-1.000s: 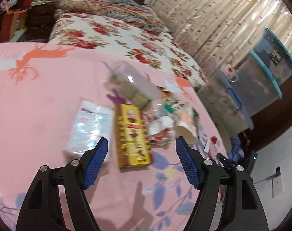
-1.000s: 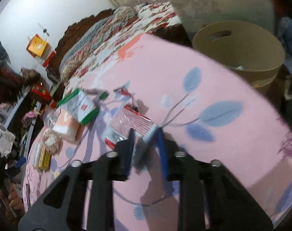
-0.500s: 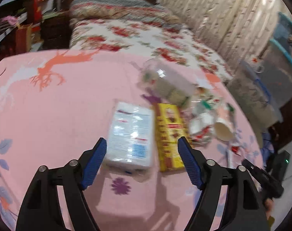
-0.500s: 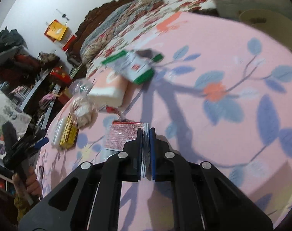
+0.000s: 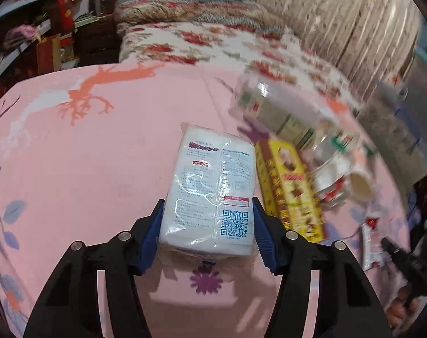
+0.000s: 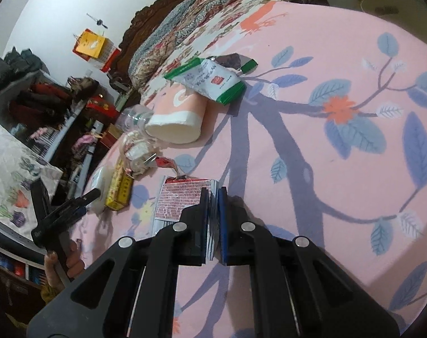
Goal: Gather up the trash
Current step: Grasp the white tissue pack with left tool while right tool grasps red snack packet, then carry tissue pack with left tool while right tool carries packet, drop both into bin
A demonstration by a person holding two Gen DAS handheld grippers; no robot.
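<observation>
Trash lies on a pink flowered tablecloth (image 5: pixel 72 169). A white plastic-wrapped pack (image 5: pixel 210 186) sits between my left gripper's (image 5: pixel 206 225) blue pads; the jaws are closing and both pads touch its sides. Right of it lie a yellow box (image 5: pixel 289 188), a clear bottle (image 5: pixel 275 109), crumpled wrappers (image 5: pixel 331 180) and a paper cup (image 5: pixel 359 186). My right gripper (image 6: pixel 212 205) is shut on the edge of a flat brick-print wrapper (image 6: pixel 182 197) lying on the cloth. Beyond it are a green-and-white packet (image 6: pixel 213 81) and a pink-and-white roll (image 6: pixel 179 118).
A tan round bin (image 6: pixel 388 2) stands past the table's far edge in the right wrist view. A bed with a floral quilt (image 5: pixel 199 42) lies behind the table, curtains (image 5: pixel 340 22) to its right. A hand holding the left gripper (image 6: pixel 64 217) shows at the left.
My left gripper swung left from the yellow box, dropped over the white pack and closed in on it. My right gripper shut on the brick-print wrapper, then stayed put.
</observation>
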